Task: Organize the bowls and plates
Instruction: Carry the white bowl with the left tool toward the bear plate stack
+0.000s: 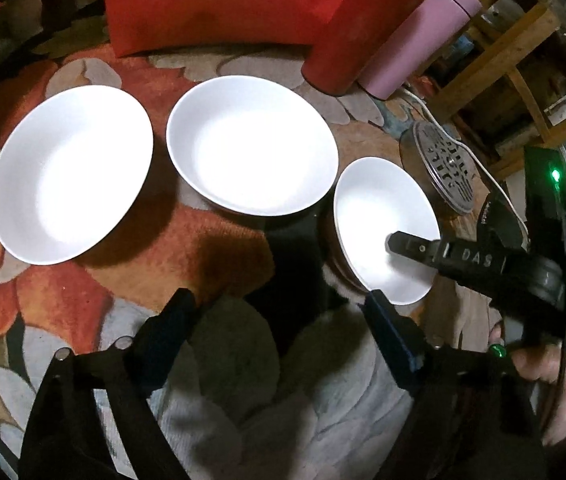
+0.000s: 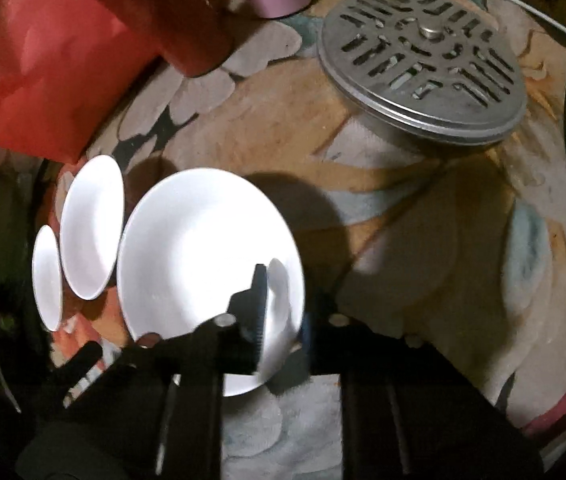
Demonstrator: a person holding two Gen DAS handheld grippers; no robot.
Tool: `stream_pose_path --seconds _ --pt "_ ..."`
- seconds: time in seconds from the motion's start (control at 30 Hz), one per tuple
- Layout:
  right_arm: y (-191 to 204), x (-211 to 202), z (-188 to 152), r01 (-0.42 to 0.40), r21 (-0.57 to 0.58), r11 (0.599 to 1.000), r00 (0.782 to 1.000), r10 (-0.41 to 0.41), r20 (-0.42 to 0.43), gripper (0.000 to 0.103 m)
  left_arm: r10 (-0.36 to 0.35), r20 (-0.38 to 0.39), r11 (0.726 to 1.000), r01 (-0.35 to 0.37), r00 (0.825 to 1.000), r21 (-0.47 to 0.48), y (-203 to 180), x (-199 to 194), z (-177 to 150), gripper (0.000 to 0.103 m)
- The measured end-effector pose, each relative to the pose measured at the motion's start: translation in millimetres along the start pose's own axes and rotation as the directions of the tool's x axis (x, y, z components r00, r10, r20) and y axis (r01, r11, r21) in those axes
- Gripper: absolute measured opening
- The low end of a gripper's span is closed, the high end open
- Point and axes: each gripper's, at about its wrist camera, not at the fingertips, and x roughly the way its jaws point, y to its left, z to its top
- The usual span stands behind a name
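Right claw [image 2: 281, 312] first: from its own wrist view I see its two dark fingers closed onto the rim of the small white ceramic bowl [image 2: 203, 248], one finger [image 2: 257, 308] inside the bowl at lower centre of the frame, the other outside the rim and blurred. In the left wrist view the same right claw [image 1: 399, 246] reaches in from the right edge, marked "DAS", with its tip over the inside of the small white bowl [image 1: 379, 216] at centre right. Whether the bowl is lifted or resting on the flowered cloth of the tabletop [image 1: 203, 256] I cannot tell.

My left claw [image 1: 279, 300] sits at the bottom of its view with its fingers spread wide and nothing between them; only the cloth lies beneath. Its right finger [image 1: 387, 328] is just beside the near rim of the small bowl.

Two large white ceramic plates lie side by side on the cloth: one [image 1: 71, 172] at left, the other [image 1: 251, 144] at centre, close but apart. From the right wrist view they appear at the left edge, stacked by perspective [image 2: 93, 228] [image 2: 47, 276].

At upper right of that view stands a round slotted metal lid [image 2: 423, 64]. Red [image 1: 367, 20] and pink [image 1: 419, 36] cylindrical containers stand at the top.
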Motion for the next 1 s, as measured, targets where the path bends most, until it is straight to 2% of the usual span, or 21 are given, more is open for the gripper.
stream_pose_path --seconds 0.17,0.33,0.43,0.47,0.53,0.6,0.77,1.0 --pt "-8.3 -5.4 -15.0 -0.072 -0.007 0.997 0.997 0.072 -0.028 0.009 -0.015 -0.011 1.0 0.014 1.0 -0.008 1.4 2.8 -3.3 0.081" --pt "-5.4 -7.2 -43.4 -0.182 -0.075 0.98 0.977 0.172 -0.124 0.009 -0.029 -0.027 0.999 0.029 0.999 0.015 -3.0 5.5 -7.4 0.065" --pt "2.6 -7.8 -58.6 -0.181 -0.117 0.977 0.976 0.163 -0.145 0.009 -0.025 -0.055 0.999 0.027 0.998 0.034 -5.1 12.4 -12.2 0.042" --pt "3.8 -7.7 -59.7 -0.17 -0.122 0.978 0.978 0.152 -0.143 0.01 -0.022 -0.071 0.999 0.025 0.997 0.04 -5.7 15.5 -14.3 0.031" --pt "5.6 -6.6 -62.1 -0.154 -0.114 0.981 0.98 0.137 -0.144 0.012 -0.021 -0.103 0.998 0.026 0.994 0.05 -6.3 21.7 -19.2 0.023" --pt "7.0 -7.1 -61.7 -0.136 -0.103 0.985 0.983 0.122 -0.135 0.012 -0.032 -0.129 0.997 0.04 0.991 0.063 -7.5 25.3 -23.5 0.011" --pt "12.3 -13.4 -69.4 -0.081 -0.133 0.988 0.993 0.069 -0.095 0.009 -0.033 -0.136 0.996 0.044 0.99 0.082 -10.4 22.0 -28.0 0.008" --pt "18.3 -31.4 -80.1 -0.093 -0.131 0.987 0.993 0.082 -0.087 0.009 -0.028 -0.136 0.993 0.043 0.99 0.112 -13.7 -1.1 -35.3 0.008"
